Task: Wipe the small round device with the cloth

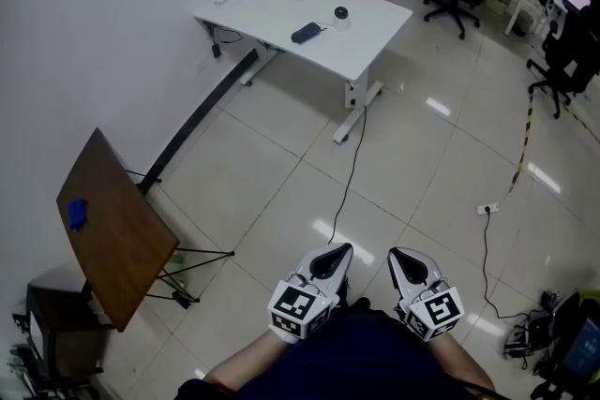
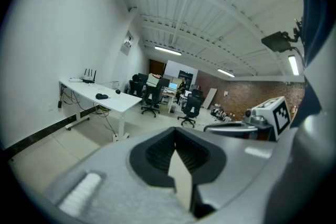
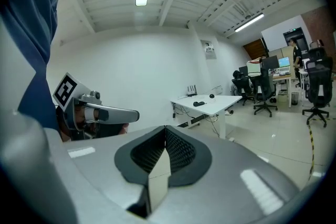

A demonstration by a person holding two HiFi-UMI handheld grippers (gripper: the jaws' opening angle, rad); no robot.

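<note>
Evidently approach stage: left gripper (image 1: 336,250) and right gripper (image 1: 399,254) held close to body, jaws clenched, nothing grasped. Small round device (image 1: 341,13) seen on white desk (image 1: 375,37), well apart. Dark item (image 1: 305,33), likely cloth, just beside it. Jaws to be opened before cloth is reached.

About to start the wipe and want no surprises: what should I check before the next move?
1. Left gripper empty, jaws shut: ok.
2. Right gripper empty, jaws shut: ok.
3. Round device in sight on white table: ok.
4. Device within reach: not ok, table is far across the floor.
5. Cloth found: cannot tell; a blue thing lies on the brown table, a dark thing near the device.
6. Path: cable crosses the floor, not ok.
</note>
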